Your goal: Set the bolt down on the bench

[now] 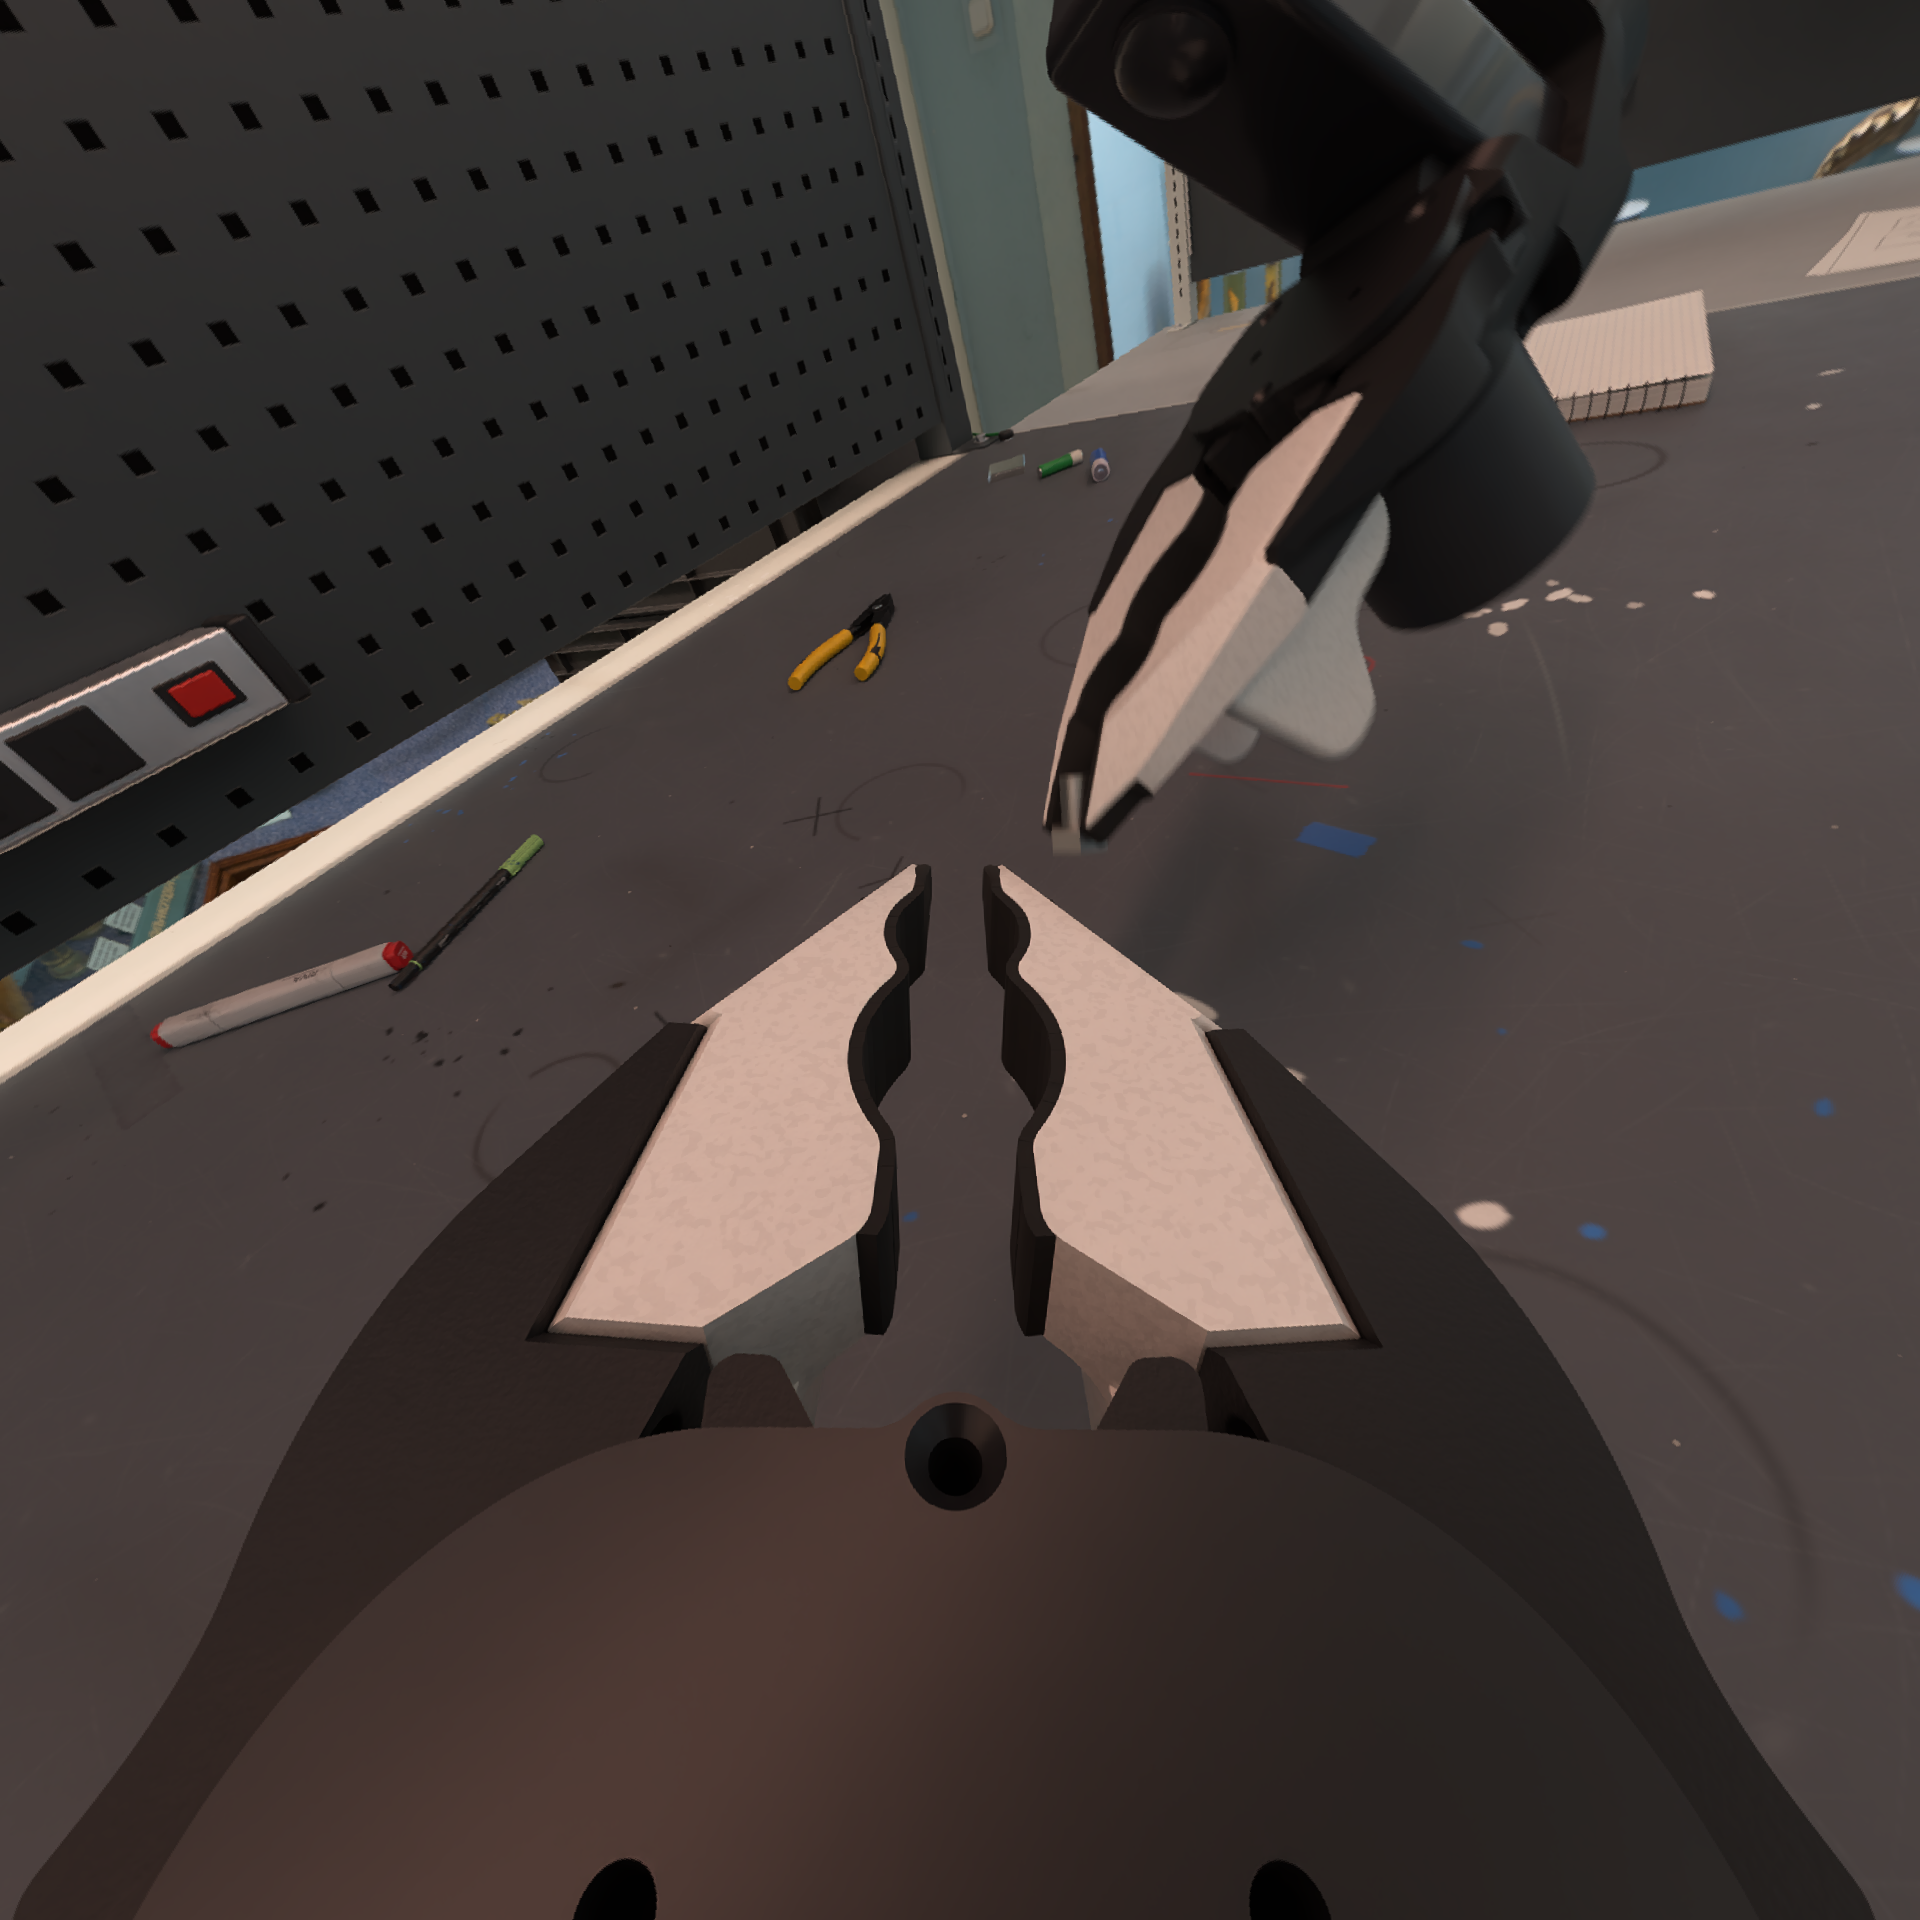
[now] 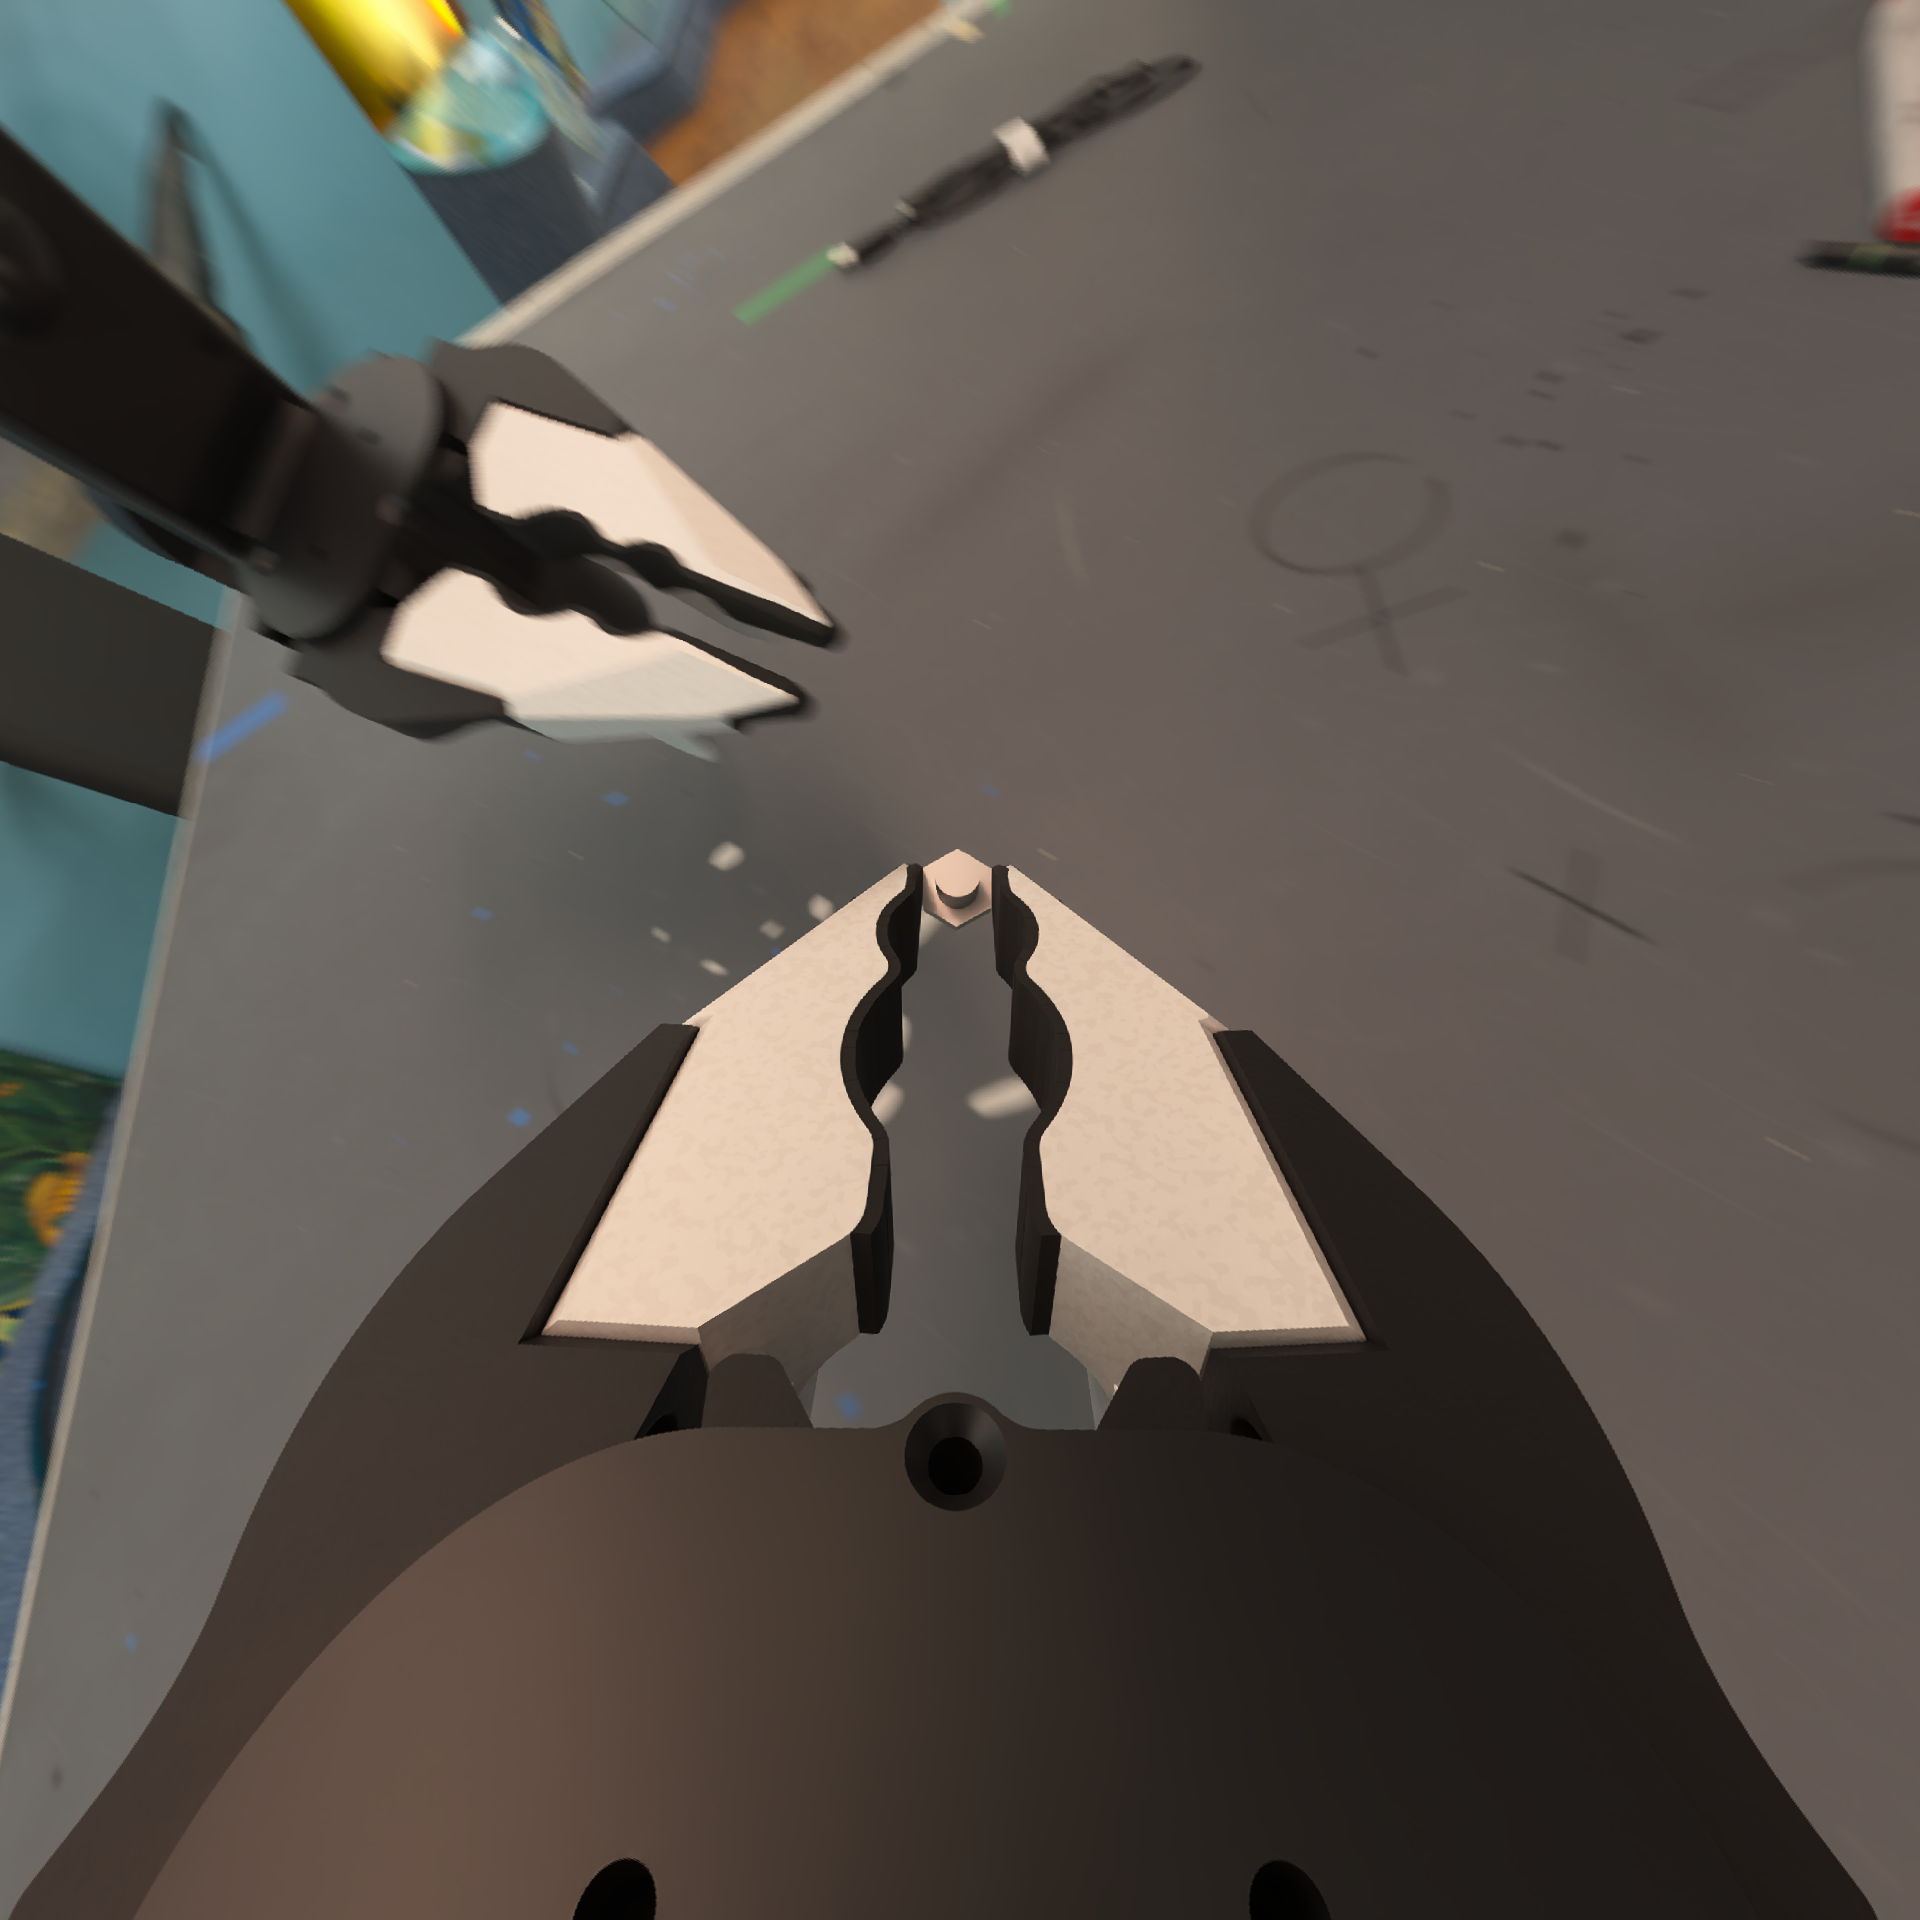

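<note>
From the left wrist view we see our left gripper (image 1: 956,883) with its jaws slightly apart and nothing between them, hovering over the dark bench (image 1: 1455,1039). The right gripper (image 1: 1075,826) comes in from above, pinching the small bolt (image 1: 1067,821) at its tips, just over the benchtop. Yellow-handled pliers (image 1: 847,649) and a red-capped marker (image 1: 281,992) lie farther off.

Right wrist view: the right gripper (image 2: 958,883) clamps the bolt (image 2: 958,894) by its hex head at the very fingertips; the left gripper (image 2: 816,660) sits nearby, spread a little.

The left hand-held gripper (image 1: 956,883) hangs over the surface (image 1: 1455,1039), jaws slightly apart and empty; just beyond, the right hand-held gripper (image 1: 1075,826) pinches the bolt (image 1: 1068,816).
</note>
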`<act>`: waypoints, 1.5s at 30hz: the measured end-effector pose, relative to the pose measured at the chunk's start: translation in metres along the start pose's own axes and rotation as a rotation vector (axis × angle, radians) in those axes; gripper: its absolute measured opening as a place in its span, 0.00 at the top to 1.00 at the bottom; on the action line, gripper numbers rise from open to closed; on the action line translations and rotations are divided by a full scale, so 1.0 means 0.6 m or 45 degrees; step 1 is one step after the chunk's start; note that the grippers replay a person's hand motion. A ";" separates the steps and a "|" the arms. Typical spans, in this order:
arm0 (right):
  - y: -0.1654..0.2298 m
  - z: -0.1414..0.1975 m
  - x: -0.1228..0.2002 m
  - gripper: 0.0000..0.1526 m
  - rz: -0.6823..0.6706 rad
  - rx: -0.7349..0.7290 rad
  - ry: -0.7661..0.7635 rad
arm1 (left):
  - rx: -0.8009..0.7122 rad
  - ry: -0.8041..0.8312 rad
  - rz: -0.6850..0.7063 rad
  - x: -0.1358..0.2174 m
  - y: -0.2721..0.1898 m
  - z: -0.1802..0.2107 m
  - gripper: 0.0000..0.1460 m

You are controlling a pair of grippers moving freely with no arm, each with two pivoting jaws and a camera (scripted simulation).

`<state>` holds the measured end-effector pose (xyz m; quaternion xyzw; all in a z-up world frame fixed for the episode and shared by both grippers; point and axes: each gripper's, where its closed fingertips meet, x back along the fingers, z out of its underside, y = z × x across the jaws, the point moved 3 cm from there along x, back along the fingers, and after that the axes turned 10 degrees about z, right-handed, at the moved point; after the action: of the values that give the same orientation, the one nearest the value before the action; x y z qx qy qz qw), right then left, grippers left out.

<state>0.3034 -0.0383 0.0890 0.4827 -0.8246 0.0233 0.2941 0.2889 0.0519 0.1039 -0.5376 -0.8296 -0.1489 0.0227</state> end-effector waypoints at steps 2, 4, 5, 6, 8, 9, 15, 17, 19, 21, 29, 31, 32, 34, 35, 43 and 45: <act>-0.049 0.009 0.031 0.91 0.116 0.057 0.087 | -0.008 -0.004 0.008 0.000 -0.002 0.000 0.93; -0.098 0.036 0.064 0.91 0.251 0.207 0.235 | -0.050 0.013 0.014 -0.002 -0.008 0.000 0.93; -0.120 0.056 0.078 0.91 0.311 0.273 0.321 | -0.070 0.023 0.015 -0.003 -0.011 0.001 0.93; -0.135 0.075 0.089 0.91 0.337 0.301 0.389 | -0.083 0.032 0.017 -0.004 -0.013 0.002 0.93; -0.152 0.100 0.104 0.91 0.314 0.256 0.437 | -0.090 0.041 0.018 -0.006 -0.014 0.003 0.93; -0.156 0.106 0.109 0.91 0.309 0.239 0.429 | -0.085 0.039 0.020 -0.006 -0.013 0.003 0.93; -0.165 0.133 0.117 0.91 0.361 0.295 0.512 | -0.064 0.029 0.018 -0.005 -0.011 0.003 0.93; -0.166 0.135 0.118 0.91 0.378 0.295 0.509 | -0.066 0.030 0.021 -0.006 -0.011 0.003 0.93; -0.168 0.136 0.119 0.91 0.392 0.286 0.506 | -0.066 0.030 0.022 -0.006 -0.011 0.003 0.93; -0.168 0.136 0.119 0.91 0.399 0.281 0.499 | -0.065 0.028 0.023 -0.006 -0.011 0.002 0.93; -0.167 0.137 0.119 0.91 0.410 0.294 0.495 | -0.062 0.022 0.027 -0.005 -0.012 0.002 0.93; -0.166 0.137 0.119 0.91 0.408 0.297 0.497 | -0.050 0.013 0.029 -0.004 -0.010 0.000 0.93; -0.166 0.137 0.119 0.91 0.407 0.298 0.498 | -0.032 -0.002 0.031 -0.002 -0.008 -0.002 0.93; -0.167 0.137 0.120 0.91 0.415 0.303 0.499 | 0.064 -0.069 0.033 0.006 0.003 -0.009 0.93; -0.168 0.137 0.121 0.91 0.422 0.307 0.500 | 0.141 -0.113 0.031 0.011 0.013 -0.013 0.93; -0.170 0.139 0.125 0.87 0.428 0.296 0.501 | 1.132 -0.541 0.009 0.058 0.119 -0.007 0.93; -0.170 0.139 0.125 0.85 0.425 0.291 0.498 | 1.402 -0.615 0.031 0.065 0.137 0.002 0.93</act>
<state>0.3202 -0.1780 0.0334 0.3566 -0.8123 0.2570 0.3833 0.3465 0.1176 0.1285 -0.4749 -0.7602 0.4294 0.1105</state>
